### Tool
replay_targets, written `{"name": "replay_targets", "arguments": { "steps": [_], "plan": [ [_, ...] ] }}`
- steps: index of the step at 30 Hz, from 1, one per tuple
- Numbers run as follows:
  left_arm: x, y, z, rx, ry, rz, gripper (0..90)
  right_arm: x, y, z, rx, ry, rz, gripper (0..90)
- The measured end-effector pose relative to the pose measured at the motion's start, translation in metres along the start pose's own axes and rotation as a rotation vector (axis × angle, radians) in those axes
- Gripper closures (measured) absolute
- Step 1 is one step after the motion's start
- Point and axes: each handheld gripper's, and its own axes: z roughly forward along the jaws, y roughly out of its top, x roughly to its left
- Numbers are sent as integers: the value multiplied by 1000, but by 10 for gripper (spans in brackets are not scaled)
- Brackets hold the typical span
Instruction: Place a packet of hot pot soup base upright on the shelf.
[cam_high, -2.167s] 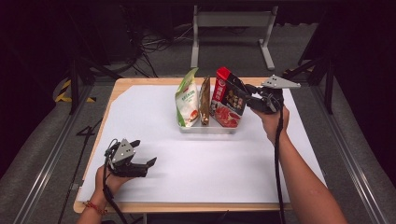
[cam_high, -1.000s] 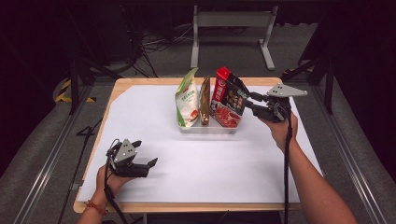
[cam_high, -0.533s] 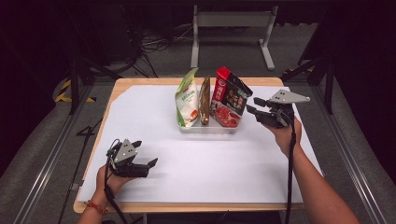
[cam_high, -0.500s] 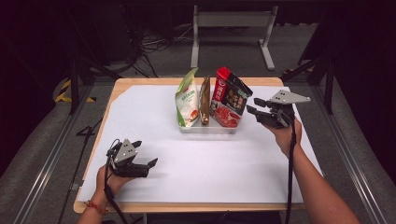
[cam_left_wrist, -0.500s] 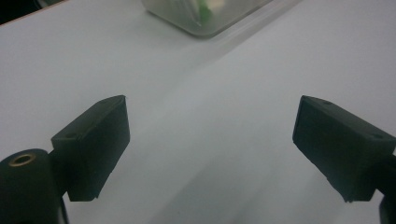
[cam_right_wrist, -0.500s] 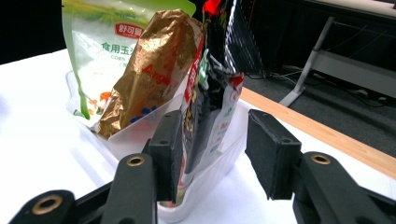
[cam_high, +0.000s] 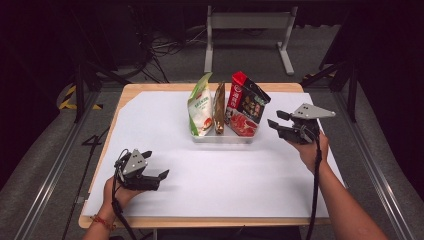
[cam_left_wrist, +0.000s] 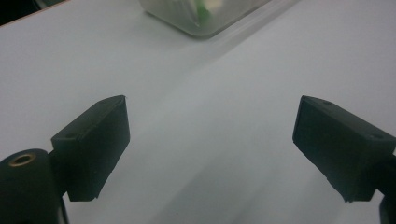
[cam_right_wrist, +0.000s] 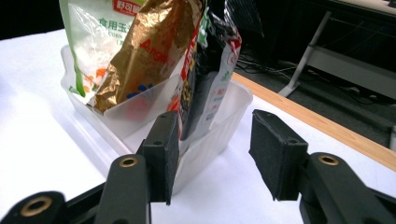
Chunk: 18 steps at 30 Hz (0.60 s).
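Standing in clear tray (cam_high: 220, 138): 3 snack bags (cam_high: 201, 107)

Glossy foil pouches (cam_right_wrist: 149, 51) in a translucent plastic tray (cam_right_wrist: 224, 126).

Open white sheet (cam_high: 235, 170) around the left claw (cam_high: 152, 165); upright packets (cam_high: 227, 102) in the tray (cam_high: 222, 137) just beside the right claw (cam_high: 276, 120)

"食用玉" + "CORN" on green pouch (cam_right_wrist: 86, 42), rest unreadable
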Motion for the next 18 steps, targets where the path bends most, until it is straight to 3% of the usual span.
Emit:
{"name": "replay_targets", "arguments": {
  "steps": [18],
  "plan": [
    [-1, 0, 0, 0, 1, 0, 117, 0, -18, -12, 21, 2, -34, 373]
  ]
}}
